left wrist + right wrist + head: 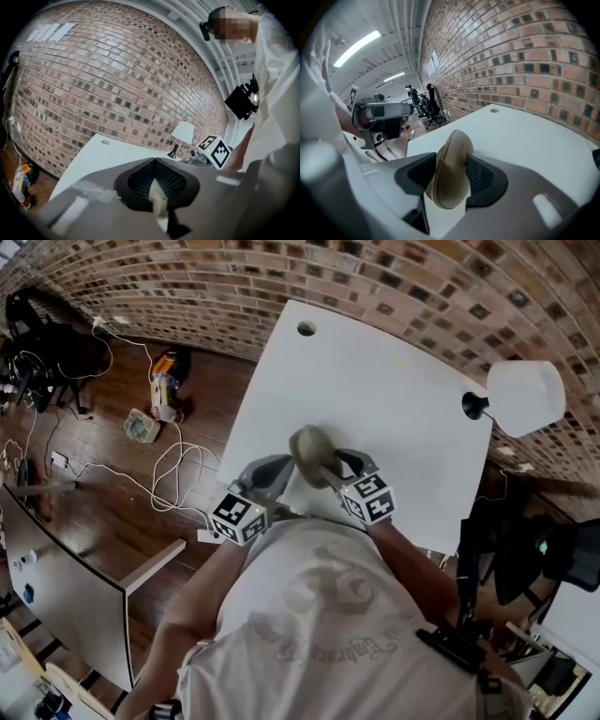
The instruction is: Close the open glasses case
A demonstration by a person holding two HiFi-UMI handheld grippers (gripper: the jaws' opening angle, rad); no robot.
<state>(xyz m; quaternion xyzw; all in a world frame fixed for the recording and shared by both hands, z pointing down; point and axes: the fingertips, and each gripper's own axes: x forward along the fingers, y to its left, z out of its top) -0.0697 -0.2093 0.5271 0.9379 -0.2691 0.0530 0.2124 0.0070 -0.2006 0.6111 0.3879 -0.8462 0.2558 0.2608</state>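
The tan glasses case (314,454) is a rounded shell whose two halves lie together along a seam. It hangs tilted over the near edge of the white table (375,381). My right gripper (328,468) is shut on the glasses case (450,173), one black pad against each side. My left gripper (267,474) hovers just left of the case and apart from it. In the left gripper view its jaws (157,180) meet at the tips. A thin cream sliver shows between the pads; what it is I cannot tell.
A white lamp (523,397) stands at the table's right edge, and a cable hole (307,328) sits at the far corner. A brick wall runs behind the table. Cables and small devices (155,409) litter the wooden floor on the left, near a desk (66,559).
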